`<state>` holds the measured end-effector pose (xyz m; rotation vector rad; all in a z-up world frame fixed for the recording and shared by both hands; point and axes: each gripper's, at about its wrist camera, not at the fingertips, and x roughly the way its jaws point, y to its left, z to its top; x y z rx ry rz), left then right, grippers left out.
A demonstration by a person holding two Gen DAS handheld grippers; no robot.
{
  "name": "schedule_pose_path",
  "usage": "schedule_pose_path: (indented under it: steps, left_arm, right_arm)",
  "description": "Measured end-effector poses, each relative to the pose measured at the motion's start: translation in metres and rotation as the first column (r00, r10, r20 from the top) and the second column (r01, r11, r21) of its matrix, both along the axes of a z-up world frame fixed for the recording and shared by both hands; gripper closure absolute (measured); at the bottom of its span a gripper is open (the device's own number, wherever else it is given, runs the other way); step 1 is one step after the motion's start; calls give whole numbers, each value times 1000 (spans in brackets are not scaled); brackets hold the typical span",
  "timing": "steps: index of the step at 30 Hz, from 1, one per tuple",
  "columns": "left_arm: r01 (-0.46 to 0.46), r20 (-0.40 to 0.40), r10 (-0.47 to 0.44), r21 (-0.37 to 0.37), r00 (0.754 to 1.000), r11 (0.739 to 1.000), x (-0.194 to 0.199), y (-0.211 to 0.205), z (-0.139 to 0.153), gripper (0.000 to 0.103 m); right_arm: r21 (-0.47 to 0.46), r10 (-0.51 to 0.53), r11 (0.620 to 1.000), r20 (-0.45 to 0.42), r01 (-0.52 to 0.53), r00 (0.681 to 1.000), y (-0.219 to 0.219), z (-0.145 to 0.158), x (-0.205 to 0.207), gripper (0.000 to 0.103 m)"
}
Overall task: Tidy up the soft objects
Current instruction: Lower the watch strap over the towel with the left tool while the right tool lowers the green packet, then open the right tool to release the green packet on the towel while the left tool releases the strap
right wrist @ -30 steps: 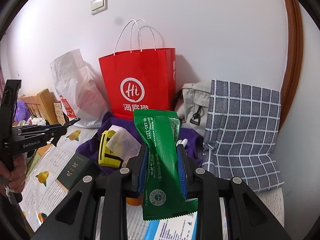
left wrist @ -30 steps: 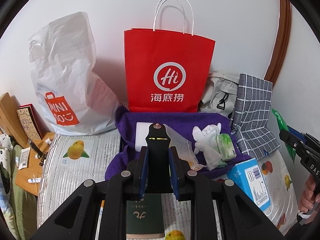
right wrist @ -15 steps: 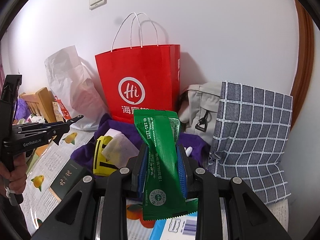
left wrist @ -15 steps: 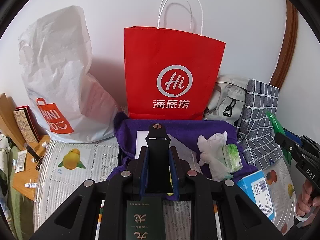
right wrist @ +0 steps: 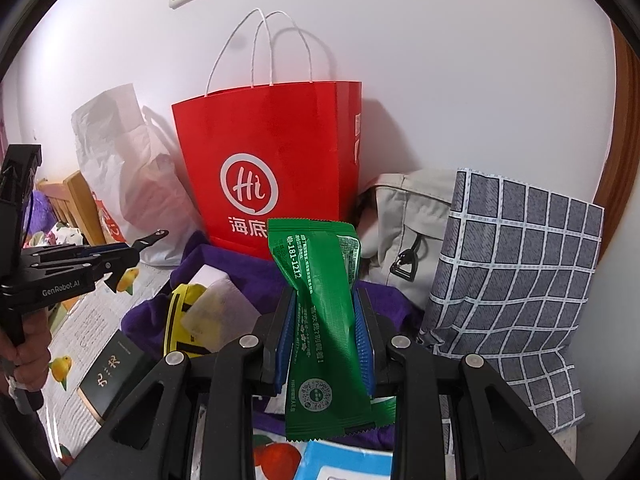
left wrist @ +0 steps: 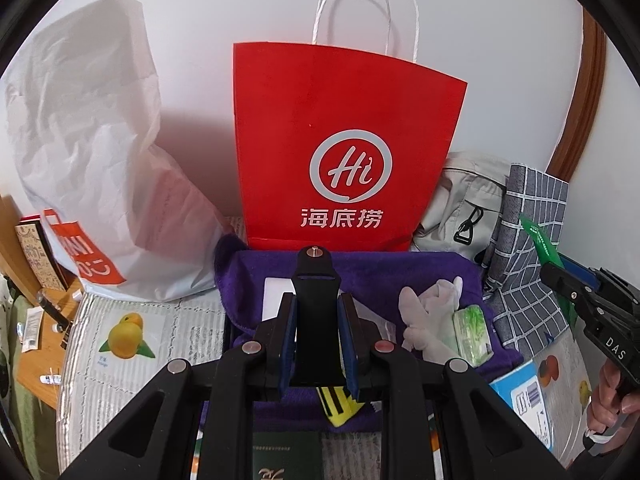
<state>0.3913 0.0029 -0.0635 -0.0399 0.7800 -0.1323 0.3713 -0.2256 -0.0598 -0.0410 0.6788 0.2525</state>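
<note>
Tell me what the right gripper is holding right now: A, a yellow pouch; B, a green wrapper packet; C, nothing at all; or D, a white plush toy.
B: in the right wrist view the right gripper has its blue pads pressed on both sides of the green wrapper packet, which stands up between them, while the white plush toy lies on the purple cloth.
</note>
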Motion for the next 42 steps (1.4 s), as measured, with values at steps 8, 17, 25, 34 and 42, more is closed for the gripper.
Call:
schedule_pose_path:
  steps: [8, 17, 25, 34, 42]
  left_arm:
    - [19, -8, -19, -27, 1000, 999, 21, -8, -11, 83]
    - [39, -40, -41, -28, 998, 999, 37, -13, -33, 83]
    - [54, -67, -58, -62, 996, 997, 45, -9, -43, 83]
    - [61, -91, -67, -77, 994, 995, 47, -8, -47, 83]
    - [67, -98, -75, -83, 992, 994, 50, -8, -49, 83]
  right_arm:
    - [-25, 19, 999, -20, -19, 1000, 0, -12, 12, 75]
    - [31, 110, 994, -99, -107, 989, 8, -39, 30, 74]
    - [25, 140, 990, -191, -138, 972, 25, -75, 42, 74]
    - [6, 126, 992, -261, -129, 957, 30, -103, 54, 74]
    - [42, 132, 991, -309, -125, 942, 34, -119, 61, 72]
